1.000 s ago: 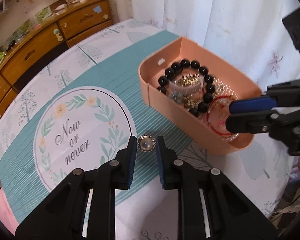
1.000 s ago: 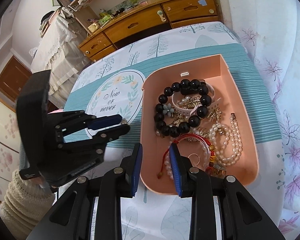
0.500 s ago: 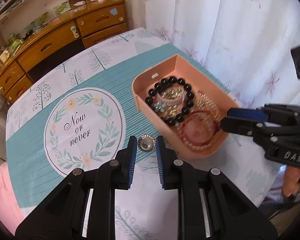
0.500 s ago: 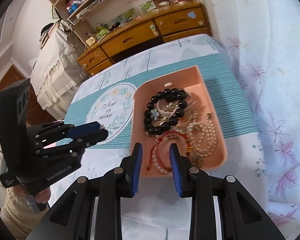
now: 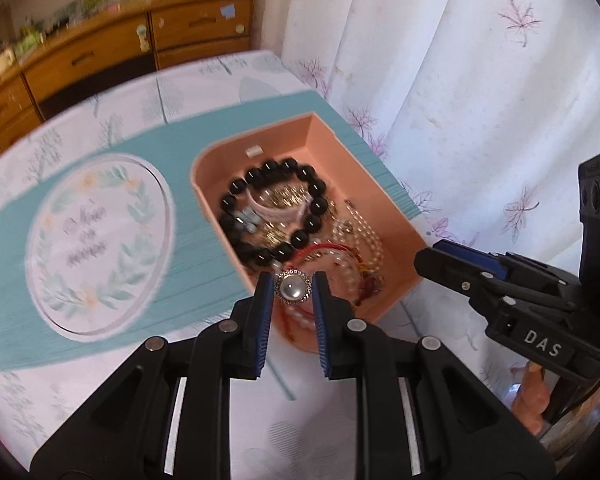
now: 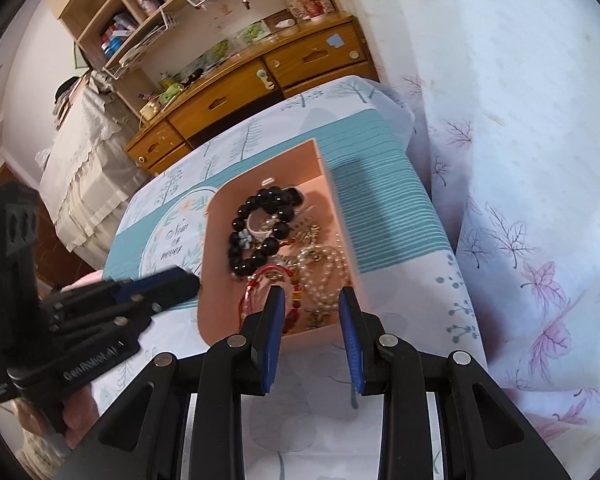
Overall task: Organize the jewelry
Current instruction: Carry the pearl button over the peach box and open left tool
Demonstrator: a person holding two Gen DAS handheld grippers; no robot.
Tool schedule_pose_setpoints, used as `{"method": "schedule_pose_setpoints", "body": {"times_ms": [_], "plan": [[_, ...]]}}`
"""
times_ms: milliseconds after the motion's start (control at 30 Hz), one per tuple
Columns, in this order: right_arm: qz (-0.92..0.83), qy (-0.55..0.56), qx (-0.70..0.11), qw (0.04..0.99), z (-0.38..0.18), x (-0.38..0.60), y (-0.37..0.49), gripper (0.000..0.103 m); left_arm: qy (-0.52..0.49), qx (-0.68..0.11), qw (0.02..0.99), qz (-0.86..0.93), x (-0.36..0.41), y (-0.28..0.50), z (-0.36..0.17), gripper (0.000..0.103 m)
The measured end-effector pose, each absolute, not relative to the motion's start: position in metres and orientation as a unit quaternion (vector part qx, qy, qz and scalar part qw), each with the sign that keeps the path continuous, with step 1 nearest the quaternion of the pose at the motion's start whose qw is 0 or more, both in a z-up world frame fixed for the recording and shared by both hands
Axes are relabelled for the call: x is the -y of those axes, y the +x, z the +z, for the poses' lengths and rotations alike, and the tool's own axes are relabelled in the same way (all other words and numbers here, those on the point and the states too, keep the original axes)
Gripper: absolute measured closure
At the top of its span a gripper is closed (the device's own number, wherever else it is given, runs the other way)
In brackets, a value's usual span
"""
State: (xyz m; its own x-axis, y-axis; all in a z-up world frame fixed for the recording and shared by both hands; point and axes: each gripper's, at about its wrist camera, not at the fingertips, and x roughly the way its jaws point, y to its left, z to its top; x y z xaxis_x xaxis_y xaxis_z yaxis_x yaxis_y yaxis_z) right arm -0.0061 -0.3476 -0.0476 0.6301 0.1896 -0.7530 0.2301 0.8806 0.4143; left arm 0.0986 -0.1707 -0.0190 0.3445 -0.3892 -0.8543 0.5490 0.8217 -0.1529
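My left gripper is shut on a round pearl brooch with a sparkly rim and holds it above the near corner of the peach tray. In the tray lie a black bead bracelet, a red bracelet and a pearl strand. My right gripper stands open over the tray's near end, with nothing between its blue pads. It also shows as the right gripper beside the tray's right corner. Seen from the right wrist, the left gripper sits at the tray's left side.
The tray rests on a teal and white tablecloth with a round "Now or never" print. A floral curtain hangs close behind the table's right edge. A wooden dresser and shelves stand beyond the far end.
My left gripper has carried the brooch from above the tablecloth to above the tray's near corner and has rolled. My right gripper has drawn back toward the tray's near end.
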Motion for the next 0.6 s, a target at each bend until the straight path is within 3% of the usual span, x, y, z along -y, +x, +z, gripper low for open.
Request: {"method": "schedule_pose_setpoints", "body": {"times_ms": [600], "plan": [[-0.012, 0.258, -0.427, 0.866, -0.066, 0.350, -0.004, 0.068, 0.018, -0.501, 0.817, -0.284, 0.162, 0.102, -0.036, 0.083]]}}
